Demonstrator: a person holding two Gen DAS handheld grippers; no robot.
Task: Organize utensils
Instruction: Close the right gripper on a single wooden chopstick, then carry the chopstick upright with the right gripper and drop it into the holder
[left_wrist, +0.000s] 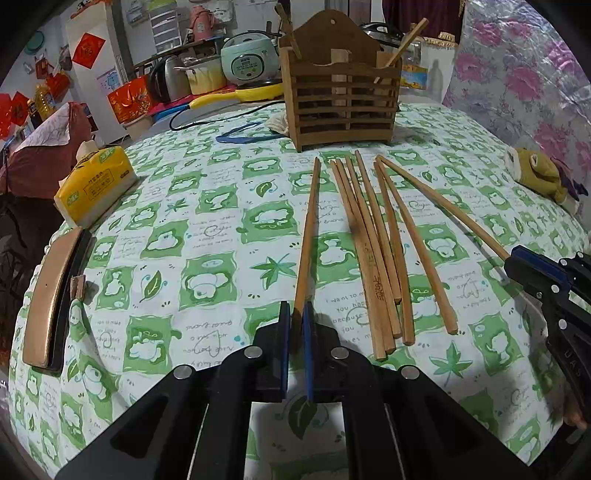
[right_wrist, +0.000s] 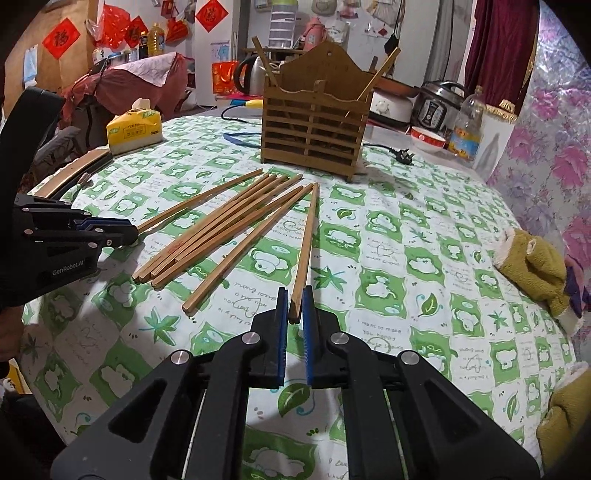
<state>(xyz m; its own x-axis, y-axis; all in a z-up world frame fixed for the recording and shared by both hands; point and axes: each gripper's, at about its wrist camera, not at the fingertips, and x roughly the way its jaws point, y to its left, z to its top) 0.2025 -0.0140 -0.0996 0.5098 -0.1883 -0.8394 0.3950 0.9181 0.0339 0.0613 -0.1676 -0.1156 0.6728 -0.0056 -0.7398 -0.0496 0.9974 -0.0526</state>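
Several wooden chopsticks (left_wrist: 369, 243) lie side by side on the green patterned tablecloth (left_wrist: 207, 236), in front of a slatted wooden utensil holder (left_wrist: 341, 99) that holds a few sticks. My left gripper (left_wrist: 296, 314) is shut on the near end of the leftmost chopstick (left_wrist: 309, 229). My right gripper (right_wrist: 294, 302) is shut on the near end of the rightmost chopstick (right_wrist: 307, 240). The holder (right_wrist: 314, 125) and the chopstick pile (right_wrist: 229, 225) also show in the right wrist view, with the left gripper (right_wrist: 135, 230) at the left.
A yellow tissue pack (left_wrist: 94, 184) and a curved brown object (left_wrist: 48, 299) lie at the left edge. A plush toy (left_wrist: 539, 173) lies at the right. A blue band (left_wrist: 243, 137), cables, rice cookers (left_wrist: 249, 59), a kettle, a bowl (right_wrist: 426, 138) and a bottle stand behind.
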